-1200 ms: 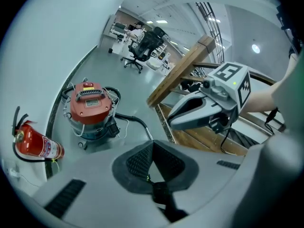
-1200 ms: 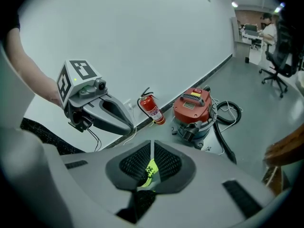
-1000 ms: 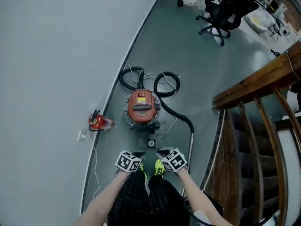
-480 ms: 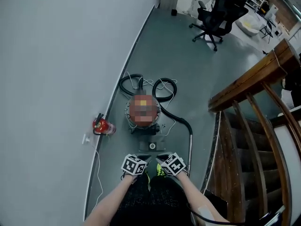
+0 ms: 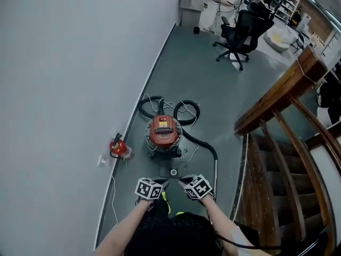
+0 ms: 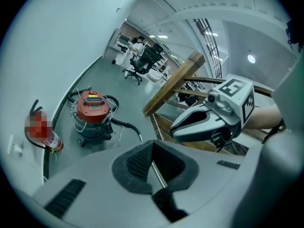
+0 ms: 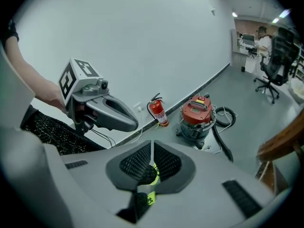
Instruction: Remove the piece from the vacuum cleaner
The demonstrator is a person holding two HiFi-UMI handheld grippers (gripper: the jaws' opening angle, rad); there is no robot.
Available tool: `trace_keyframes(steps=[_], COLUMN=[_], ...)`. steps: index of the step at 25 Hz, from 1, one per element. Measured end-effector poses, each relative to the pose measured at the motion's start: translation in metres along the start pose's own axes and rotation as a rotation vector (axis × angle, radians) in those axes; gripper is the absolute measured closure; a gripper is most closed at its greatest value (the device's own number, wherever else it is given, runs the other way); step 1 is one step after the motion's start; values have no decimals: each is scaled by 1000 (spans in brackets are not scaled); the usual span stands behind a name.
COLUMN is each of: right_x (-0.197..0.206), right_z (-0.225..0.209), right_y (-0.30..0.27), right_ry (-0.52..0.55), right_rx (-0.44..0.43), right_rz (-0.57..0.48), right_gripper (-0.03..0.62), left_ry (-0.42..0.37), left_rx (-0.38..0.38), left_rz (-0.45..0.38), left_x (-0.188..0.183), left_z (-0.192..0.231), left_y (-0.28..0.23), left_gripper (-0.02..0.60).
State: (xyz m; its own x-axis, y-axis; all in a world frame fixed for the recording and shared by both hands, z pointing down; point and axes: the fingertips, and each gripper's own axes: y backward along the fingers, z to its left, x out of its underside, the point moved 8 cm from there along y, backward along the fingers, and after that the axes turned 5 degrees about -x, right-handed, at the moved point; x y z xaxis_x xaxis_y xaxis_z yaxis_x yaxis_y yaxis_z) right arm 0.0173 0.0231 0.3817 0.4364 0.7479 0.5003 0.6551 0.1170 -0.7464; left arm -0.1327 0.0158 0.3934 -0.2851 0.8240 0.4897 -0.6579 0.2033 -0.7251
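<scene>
The vacuum cleaner (image 5: 163, 135), a grey drum with a red top, stands on the floor by the wall. It also appears in the left gripper view (image 6: 92, 110) and the right gripper view (image 7: 197, 115). Its black hose (image 5: 201, 141) curves right into a metal wand (image 5: 216, 170). A small grey part (image 5: 172, 171) lies on the floor in front of the drum. My left gripper (image 5: 161, 184) and right gripper (image 5: 184, 181) hover side by side above my legs, short of the vacuum. Both are shut with nothing between the pads.
A red fire extinguisher (image 5: 120, 148) stands against the white wall, left of the vacuum. A wooden stair railing (image 5: 277, 105) runs along the right. A black office chair (image 5: 237, 33) stands far back. Loose white cable (image 5: 113, 196) trails along the wall base.
The head view has tilted toward the far room and the vacuum sits a little lower in the picture. Both grippers stay shut, side by side.
</scene>
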Motion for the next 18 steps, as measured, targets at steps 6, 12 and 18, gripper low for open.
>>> trace_keyframes(steps=[6, 12, 18], right_x=[31, 50, 57], right_z=[14, 28, 37], right_y=[27, 32, 43], right_ry=[-10, 6, 37], right_rx=[-15, -41, -43], right_rz=[-29, -49, -88], right_gripper=[562, 562, 562], left_ry=[20, 28, -9], left_rx=[-33, -66, -87], left_rz=[-26, -36, -58], left_x=[16, 33, 36], left_z=[-33, -53, -72], left_y=[10, 13, 16], left_gripper=[572, 572, 572])
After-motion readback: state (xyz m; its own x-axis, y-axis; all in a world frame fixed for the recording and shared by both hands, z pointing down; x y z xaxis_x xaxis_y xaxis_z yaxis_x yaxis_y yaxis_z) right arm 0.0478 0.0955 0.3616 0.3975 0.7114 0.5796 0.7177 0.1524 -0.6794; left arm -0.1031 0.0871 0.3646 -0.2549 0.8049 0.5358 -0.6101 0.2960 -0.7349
